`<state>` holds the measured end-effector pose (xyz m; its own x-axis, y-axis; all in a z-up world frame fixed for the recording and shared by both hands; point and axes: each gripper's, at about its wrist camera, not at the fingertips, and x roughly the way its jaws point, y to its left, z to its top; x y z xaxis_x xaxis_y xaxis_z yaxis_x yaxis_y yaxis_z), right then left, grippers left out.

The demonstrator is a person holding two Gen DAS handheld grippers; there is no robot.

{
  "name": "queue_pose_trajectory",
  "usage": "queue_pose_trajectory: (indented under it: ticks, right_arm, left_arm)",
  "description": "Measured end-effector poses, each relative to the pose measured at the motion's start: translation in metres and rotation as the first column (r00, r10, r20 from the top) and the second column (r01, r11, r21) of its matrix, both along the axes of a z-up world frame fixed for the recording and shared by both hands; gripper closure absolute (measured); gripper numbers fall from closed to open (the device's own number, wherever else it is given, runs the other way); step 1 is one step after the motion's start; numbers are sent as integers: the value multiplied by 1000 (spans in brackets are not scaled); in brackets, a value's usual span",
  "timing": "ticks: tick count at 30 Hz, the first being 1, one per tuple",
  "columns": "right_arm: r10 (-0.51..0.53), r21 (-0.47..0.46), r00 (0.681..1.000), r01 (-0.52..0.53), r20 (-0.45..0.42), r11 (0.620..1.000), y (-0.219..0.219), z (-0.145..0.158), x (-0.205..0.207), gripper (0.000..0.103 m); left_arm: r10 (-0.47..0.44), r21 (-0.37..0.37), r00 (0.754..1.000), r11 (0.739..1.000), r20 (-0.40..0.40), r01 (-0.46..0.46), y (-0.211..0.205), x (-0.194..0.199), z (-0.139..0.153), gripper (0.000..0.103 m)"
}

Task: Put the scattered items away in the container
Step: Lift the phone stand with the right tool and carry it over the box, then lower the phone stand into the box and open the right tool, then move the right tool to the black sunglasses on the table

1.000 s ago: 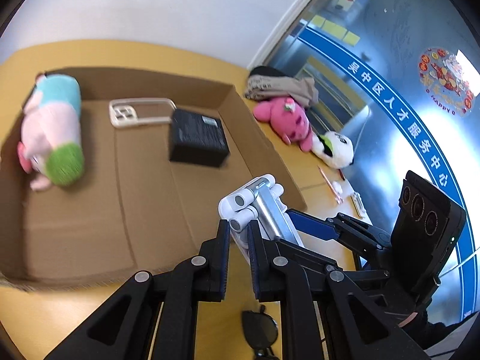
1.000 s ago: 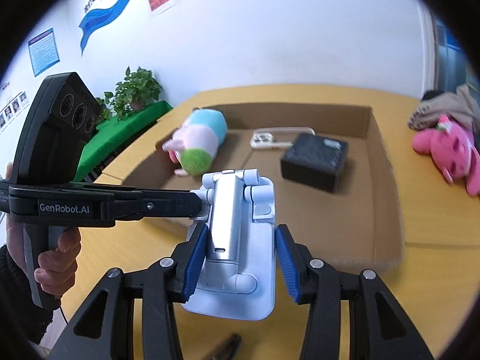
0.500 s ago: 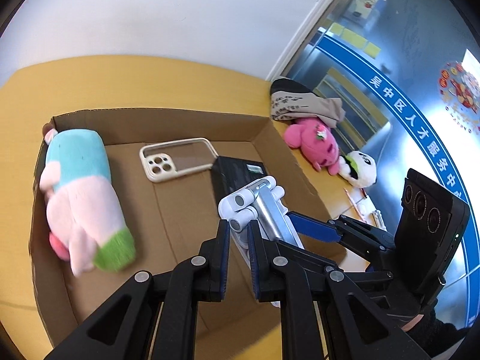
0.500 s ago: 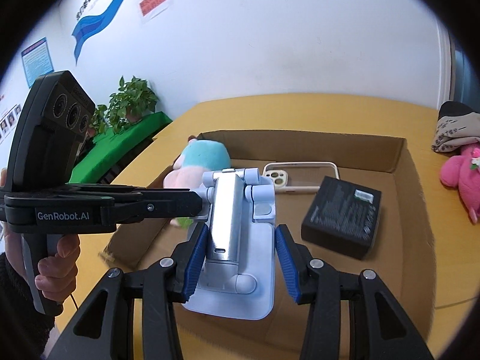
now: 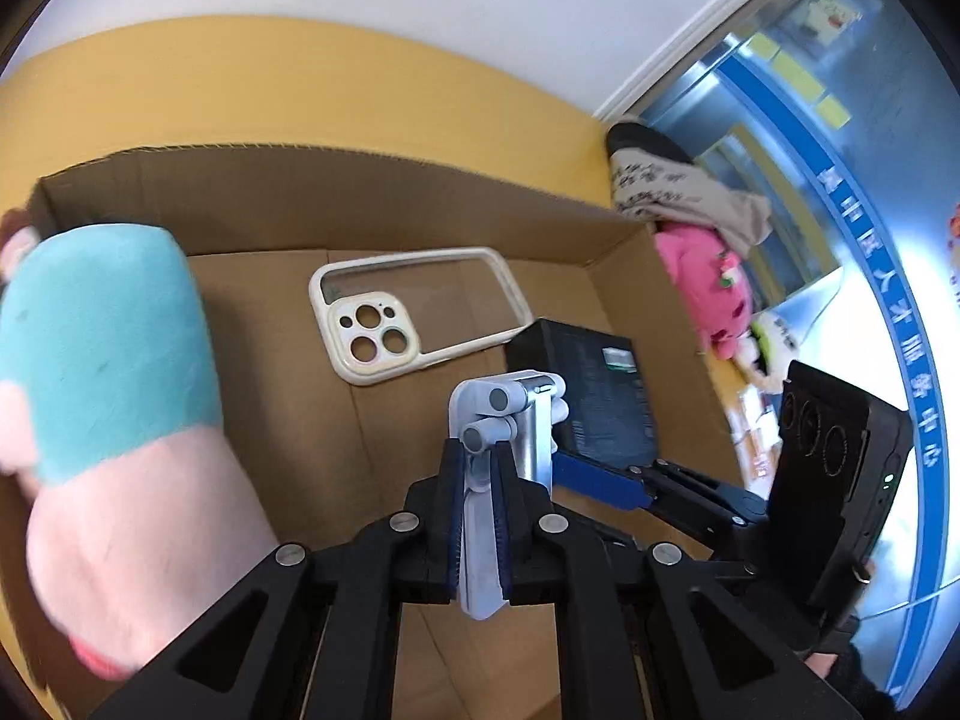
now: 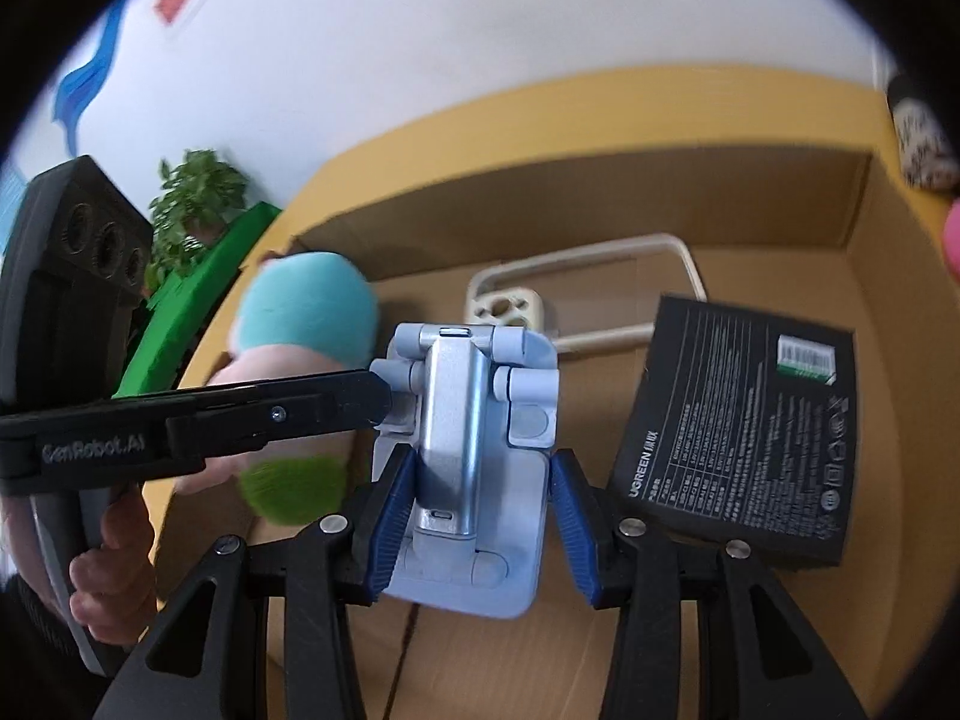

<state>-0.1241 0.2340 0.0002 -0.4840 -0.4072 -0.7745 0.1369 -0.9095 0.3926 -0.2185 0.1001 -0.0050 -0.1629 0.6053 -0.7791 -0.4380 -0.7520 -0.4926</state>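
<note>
Blue-padded jaws first: the left gripper point(image 5: 477, 516) pinches the stand point(image 5: 504, 444) by its thin edge, while the right gripper point(image 6: 480, 516) clamps the same stand point(image 6: 468, 438) across its flat base. Both hold it above the box point(image 5: 390, 192) floor, long axis pointing away from the right jaws, hinge end forward. Just past it, bare cardboard lies straight below, between the plush point(image 5: 102, 384) on the left and the black carton point(image 5: 600, 396) on the right. Beyond sits the phone case point(image 5: 420, 312). Straight down looks like the way to set it.
</note>
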Motion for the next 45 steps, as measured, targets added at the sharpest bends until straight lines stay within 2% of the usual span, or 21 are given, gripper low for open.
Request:
queue_pose_trajectory:
  ticks: [4,7,10,12,16,18,19,20,21,22,24,26,27,28,29,31,33,36,39,45]
  right_arm:
    - [-21,62,999,20,23,998,1,-4,-11,59]
    - [-15,115,999,10,45,993,-3,-4,-15,59]
    - [-10,129,997,1,74,992,-5,-6,-20,70]
    - [9,116,993,-22,114,993,-7,-13,-24,80]
    - [27,122,990,-44,140,992,-11,-18,-19,82]
    - [19,167,995,-35,95,985,-10,-9,-13,76]
    - [17,180,997,-29,70,983,-8,-3,-10,66]
    - [19,176,999,-26,44,984,-6,4,-4,52]
    - [21,174,1000,-23,13,985,-3,12,4,45]
    - [22,179,1000,-18,-20,984,-1,20,13,37]
    - [34,180,997,-20,-76,983,3,33,35,32]
    - [32,202,990,-4,-137,979,7,45,59,28]
    - [24,226,983,18,-180,974,9,53,74,27]
    - [15,254,974,44,-227,966,11,60,90,25]
    - [7,279,964,69,-265,958,10,67,100,25]
    - [-11,306,949,113,-316,945,10,74,118,25]
    - [-35,309,938,149,-345,939,13,80,134,25]
    - [-62,308,928,184,-368,933,19,84,146,25]
    - [-83,300,931,198,-355,933,26,80,156,25]
    - [-84,297,929,200,-361,934,30,81,177,25]
  left_arm:
    - [17,-5,999,1000,50,-17,3,-11,-19,97]
    - [22,-43,999,999,44,-20,8,-9,-25,97]
    - [35,-97,999,995,36,-31,11,-9,-30,100]
    - [8,-48,998,999,66,-5,14,-9,-31,103]
    - [25,-94,998,995,52,-20,21,-7,-33,103]
    - [40,-115,999,993,35,-36,19,-5,-34,103]
    - [45,-120,999,992,24,-42,17,-4,-32,103]
    - [54,-123,998,991,12,-52,13,-2,-29,103]
    - [66,-123,998,990,-8,-67,9,1,-23,103]
    - [76,-116,997,990,-33,-80,4,5,-16,99]
    - [87,-100,990,990,-112,-98,-6,20,3,83]
    - [118,-106,965,983,-234,-146,-19,44,27,43]
    - [144,-103,938,977,-314,-185,-26,60,41,34]
    - [170,-98,906,970,-388,-224,-33,77,55,19]
    - [193,-87,872,962,-450,-258,-39,94,66,11]
    - [227,-59,808,950,-544,-307,-50,126,84,6]
    - [253,-55,754,933,-606,-356,-57,153,93,4]
    - [298,-57,709,901,-639,-429,-63,180,95,3]
    - [322,-48,706,892,-630,-449,-66,198,94,3]
    - [329,-32,710,896,-623,-443,-64,223,96,3]
